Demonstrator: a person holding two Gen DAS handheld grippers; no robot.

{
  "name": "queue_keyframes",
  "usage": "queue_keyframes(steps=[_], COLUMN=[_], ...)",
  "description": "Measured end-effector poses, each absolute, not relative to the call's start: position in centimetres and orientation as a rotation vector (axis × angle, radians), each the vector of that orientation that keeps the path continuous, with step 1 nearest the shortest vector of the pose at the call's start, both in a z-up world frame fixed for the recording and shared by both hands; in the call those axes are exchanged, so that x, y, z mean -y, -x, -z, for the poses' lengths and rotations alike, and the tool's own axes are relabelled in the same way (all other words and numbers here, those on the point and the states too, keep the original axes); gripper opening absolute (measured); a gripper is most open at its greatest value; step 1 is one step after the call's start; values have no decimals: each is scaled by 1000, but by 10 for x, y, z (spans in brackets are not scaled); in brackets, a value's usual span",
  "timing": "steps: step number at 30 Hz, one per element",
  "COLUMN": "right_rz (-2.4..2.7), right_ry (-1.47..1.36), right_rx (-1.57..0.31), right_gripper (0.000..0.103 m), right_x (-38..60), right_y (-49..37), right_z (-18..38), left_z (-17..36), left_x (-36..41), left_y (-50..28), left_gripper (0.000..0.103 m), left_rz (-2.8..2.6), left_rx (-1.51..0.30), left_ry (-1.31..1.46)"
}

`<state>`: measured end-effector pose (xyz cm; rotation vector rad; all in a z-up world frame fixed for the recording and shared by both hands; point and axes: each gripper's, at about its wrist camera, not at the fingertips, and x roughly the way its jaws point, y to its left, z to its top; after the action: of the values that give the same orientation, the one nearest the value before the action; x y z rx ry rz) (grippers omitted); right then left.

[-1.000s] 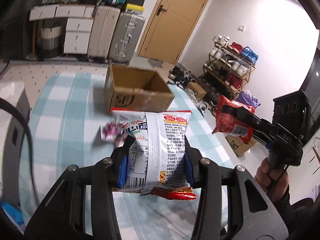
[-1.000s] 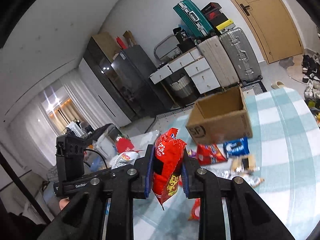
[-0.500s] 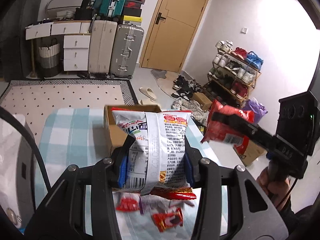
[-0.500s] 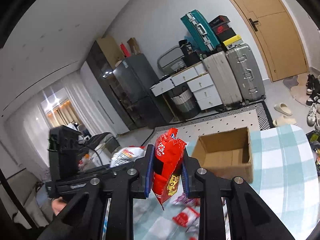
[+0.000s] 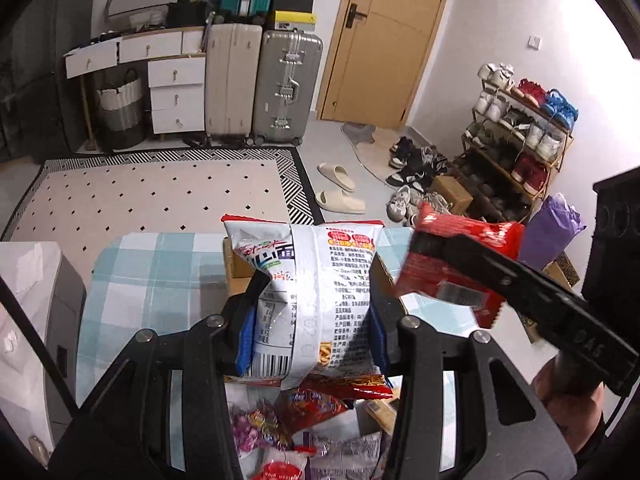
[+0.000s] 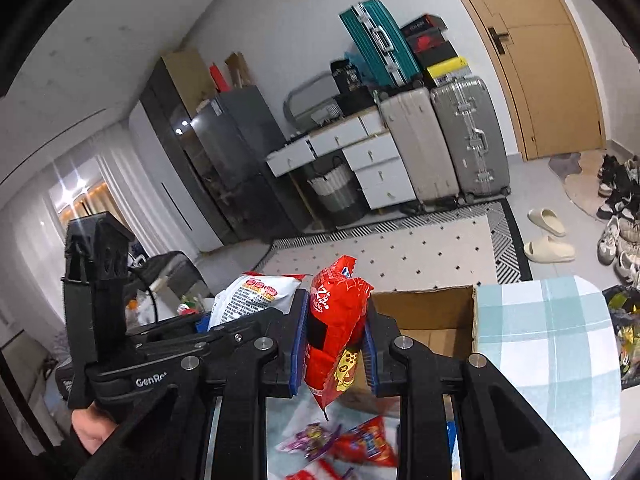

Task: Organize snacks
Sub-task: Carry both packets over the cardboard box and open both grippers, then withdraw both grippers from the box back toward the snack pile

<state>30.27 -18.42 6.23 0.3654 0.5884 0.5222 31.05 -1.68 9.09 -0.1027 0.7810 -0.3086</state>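
My left gripper (image 5: 312,316) is shut on a white noodle-snack bag (image 5: 312,280), held upright above the table. My right gripper (image 6: 334,340) is shut on a red snack bag (image 6: 336,332); it also shows in the left wrist view (image 5: 452,268) to the right of the white bag. The white bag shows in the right wrist view (image 6: 256,292) at the left. An open cardboard box (image 6: 432,320) stands on the checked tablecloth (image 6: 548,344) just beyond both bags, mostly hidden in the left wrist view (image 5: 236,264). Several loose snack packets (image 5: 304,416) lie on the table beneath the grippers.
Beyond the table's far edge are a patterned rug (image 5: 152,196), slippers (image 5: 340,192), suitcases (image 5: 284,84), white drawers (image 5: 176,92), a wooden door (image 5: 392,40) and a shoe rack (image 5: 520,132). A grey cabinet (image 5: 32,320) stands left of the table.
Both grippers have risen and tilted up with their bags still held. The box now sits low behind the bags, and more of the floor and room shows.
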Motion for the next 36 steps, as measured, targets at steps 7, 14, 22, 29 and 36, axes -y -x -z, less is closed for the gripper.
queue_keyframes(steps=[7, 14, 22, 29, 36], right_rz=[-491, -458, -442, -431, -400], right_ry=[-348, -321, -311, -296, -260], right_rx=[-655, -718, -773, -834, -725], right_gripper=[23, 23, 24, 39, 52], right_x=[180, 182, 184, 178, 188], right_y=[-352, -386, -404, -412, -383], right_z=[-21, 23, 55, 73, 47], left_z=[-42, 18, 56, 84, 57], left_x=[36, 47, 51, 47, 24], left_y=[-374, -422, -454, -467, -419], left_gripper=[41, 41, 41, 45, 81], left_rz=[264, 258, 255, 172, 166], left_rx=[-848, -948, -1015, -1087, -963], left_ry=[112, 89, 123, 91, 95])
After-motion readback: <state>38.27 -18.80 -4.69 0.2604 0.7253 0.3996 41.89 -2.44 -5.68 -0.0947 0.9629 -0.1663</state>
